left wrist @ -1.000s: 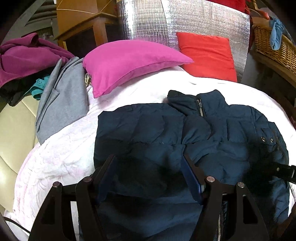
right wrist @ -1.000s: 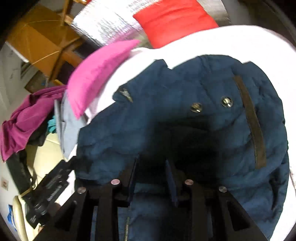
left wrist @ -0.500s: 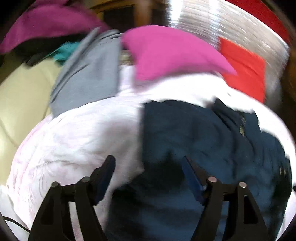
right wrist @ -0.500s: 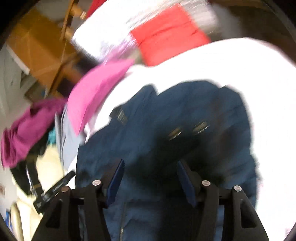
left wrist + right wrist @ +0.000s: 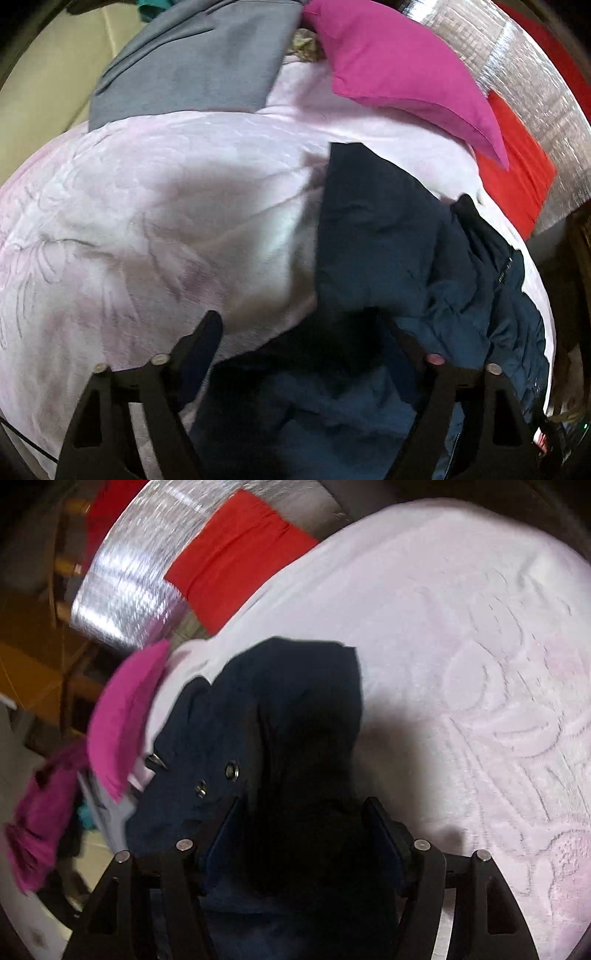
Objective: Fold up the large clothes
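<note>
On the pale pink bedspread (image 5: 155, 229), open room is being left to the left of the left gripper (image 5: 303, 332), whose jaws are being held spread, with nothing pinched; its left finger is over bare cover and its right finger over the navy jacket (image 5: 388, 240). The jacket is being seen lying ahead and rightward, its long axis running away toward the magenta pillow (image 5: 399, 62) and red pillow (image 5: 517, 177). Further right, the right gripper (image 5: 301, 812) is also being kept spread, straddling dark jacket cloth (image 5: 295, 709), though contact cannot be told. Clear bedspread (image 5: 480, 664) is being offered to its right, so either gripper is judged near enough for a hem grasp.
</note>
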Demonstrator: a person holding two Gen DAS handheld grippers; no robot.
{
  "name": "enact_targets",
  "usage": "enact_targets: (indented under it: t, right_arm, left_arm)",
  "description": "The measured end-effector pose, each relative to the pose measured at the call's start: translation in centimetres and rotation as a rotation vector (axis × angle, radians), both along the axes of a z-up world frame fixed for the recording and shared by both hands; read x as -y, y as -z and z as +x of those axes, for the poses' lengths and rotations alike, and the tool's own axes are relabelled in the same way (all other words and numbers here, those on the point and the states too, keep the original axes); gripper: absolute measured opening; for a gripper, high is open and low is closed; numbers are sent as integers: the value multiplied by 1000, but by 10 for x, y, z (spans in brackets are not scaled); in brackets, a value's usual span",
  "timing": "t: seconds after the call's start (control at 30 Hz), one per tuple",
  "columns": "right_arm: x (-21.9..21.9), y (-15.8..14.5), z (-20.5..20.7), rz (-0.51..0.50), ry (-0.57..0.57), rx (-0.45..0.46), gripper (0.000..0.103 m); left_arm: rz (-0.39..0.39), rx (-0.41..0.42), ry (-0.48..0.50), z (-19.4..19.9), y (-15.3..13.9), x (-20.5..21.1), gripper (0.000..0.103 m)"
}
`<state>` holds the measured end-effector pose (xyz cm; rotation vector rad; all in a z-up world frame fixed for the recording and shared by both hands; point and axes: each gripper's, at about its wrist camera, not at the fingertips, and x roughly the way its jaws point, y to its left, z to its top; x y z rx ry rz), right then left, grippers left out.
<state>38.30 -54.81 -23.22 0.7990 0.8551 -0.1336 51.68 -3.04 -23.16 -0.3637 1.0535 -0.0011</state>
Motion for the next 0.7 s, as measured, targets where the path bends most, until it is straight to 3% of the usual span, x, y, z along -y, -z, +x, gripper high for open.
enact_targets:
  t: [0.07, 0.1, 0.17, 0.27, 0.43, 0.6, 0.67, 0.7]
  right_arm:
    - [-5, -5, -1, -51, 2, -2, 42]
    - [-10, -12, -2, -84, 2, 14, 38]
    - [-17, -33, -10, -154, 10, 85, 31]
    - [-29, -51, -11, -240, 30, 145, 30]
    - [-17, -9, 12, -225, 38, -28, 30]
    - [-15, -26, 8, -201, 60, 1, 38]
    - [-15, -39, 0, -232, 100, 23, 62]
    - [-16, -48, -5, -255, 128, 51, 64]
  left_arm:
    - [12, 7, 18, 2, -1, 7, 65]
    - [0, 12, 31, 2, -2, 7, 53]
    - [7, 14, 34, 4, -4, 9, 53]
    - [31, -4, 33, 6, -1, 7, 55]
    - [119, -6, 70, 6, 1, 14, 63]
    - [168, 20, 46, -5, -17, 8, 63]
    - [233, 66, 31, -13, -30, 10, 62]
    - [267, 102, 25, -18, -39, 13, 62]
